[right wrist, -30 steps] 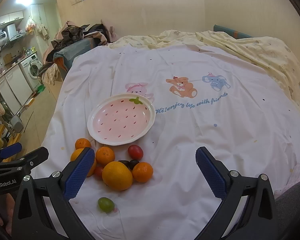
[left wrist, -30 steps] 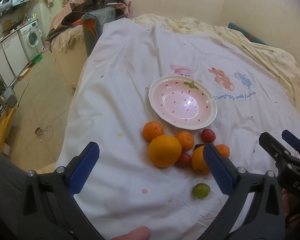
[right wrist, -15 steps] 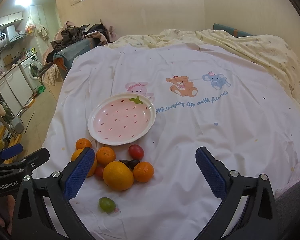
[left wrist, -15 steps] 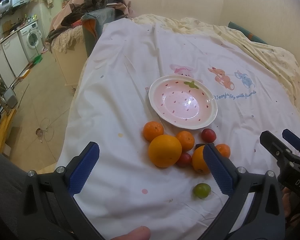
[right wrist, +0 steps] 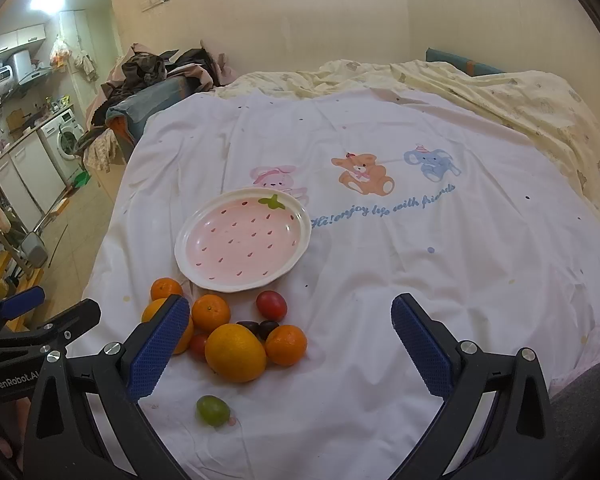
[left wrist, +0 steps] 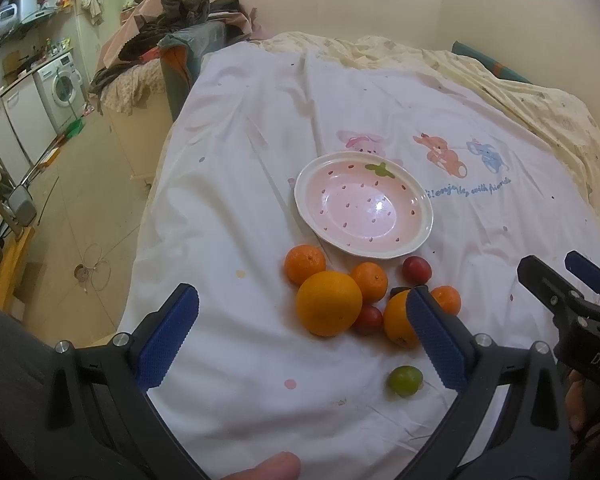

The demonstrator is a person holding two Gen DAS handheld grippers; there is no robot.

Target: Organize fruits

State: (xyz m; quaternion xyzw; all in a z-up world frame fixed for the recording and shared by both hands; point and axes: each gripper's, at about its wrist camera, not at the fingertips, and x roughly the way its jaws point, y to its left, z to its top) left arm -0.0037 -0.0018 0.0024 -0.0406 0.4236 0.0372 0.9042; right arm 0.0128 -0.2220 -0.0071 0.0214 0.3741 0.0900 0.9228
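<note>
Both the left gripper [left wrist: 302,334] and the right gripper [right wrist: 290,342] are held wide open, empty, above clustered round orange fruits [right wrist: 235,353] beside the pink strawberry-patterned ceramic plate [right wrist: 242,242]; one large orange [left wrist: 396,318] is partly hidden by a blue pad

Round ceramic plate [right wrist: 242,242]: pale pink inside, cream-white rim, dark pink seed flecks, green leaf at edge, basically strawberry. White bedsheet [right wrist: 380,280]: tiny scattered dots, pink bunny, orange-brown bear, blue elephant, blue cursive script. Big round orange [left wrist: 329,303] deep orange-yellow; small mandarins [left wrist: 305,263] darker orange. Cherry tomato [right wrist: 271,305] red. Lone oval grape [right wrist: 212,410] green. Pale yellow blanket [right wrist: 520,100] with faint bear print. Gripper pads [right wrist: 158,346] bright blue, dotted texture, frames black.
</note>
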